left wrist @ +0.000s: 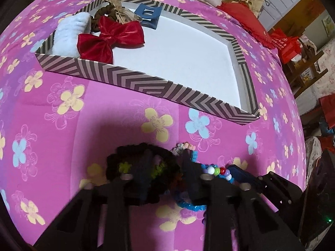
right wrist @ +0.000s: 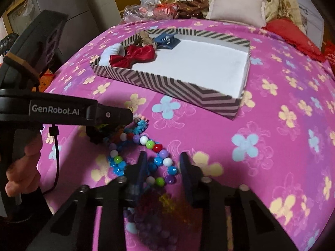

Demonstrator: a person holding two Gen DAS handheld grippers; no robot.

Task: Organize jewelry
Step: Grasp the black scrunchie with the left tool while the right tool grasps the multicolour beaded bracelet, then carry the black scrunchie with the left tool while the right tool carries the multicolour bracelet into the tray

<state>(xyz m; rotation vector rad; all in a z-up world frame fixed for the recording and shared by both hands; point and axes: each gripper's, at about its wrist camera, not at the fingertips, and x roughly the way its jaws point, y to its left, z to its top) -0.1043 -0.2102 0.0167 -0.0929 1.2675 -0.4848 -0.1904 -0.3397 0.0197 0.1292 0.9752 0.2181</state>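
A striped shallow box [left wrist: 146, 83] [right wrist: 167, 83] lies on the pink flowered cover. It holds a red bow [left wrist: 111, 39] [right wrist: 134, 55], a blue hair claw [left wrist: 148, 16] [right wrist: 167, 39], a white fluffy piece [left wrist: 69, 33] and a brown scrunchie [left wrist: 102, 14]. My left gripper [left wrist: 167, 167] [right wrist: 111, 125] is open, its fingers around a black scrunchie [left wrist: 144, 163]. My right gripper [right wrist: 164, 167] is open over a colourful bead string [right wrist: 146, 146] [left wrist: 217, 171]. A purple beaded piece [right wrist: 155, 219] lies under it.
A light blue and pink trinket [right wrist: 140, 123] [left wrist: 186, 148] lies by the beads. A pale cushion [right wrist: 236, 10], a red cloth [right wrist: 293, 35] and piled fabrics sit behind the box. Furniture and red bags [left wrist: 286, 46] stand off the bed to the right.
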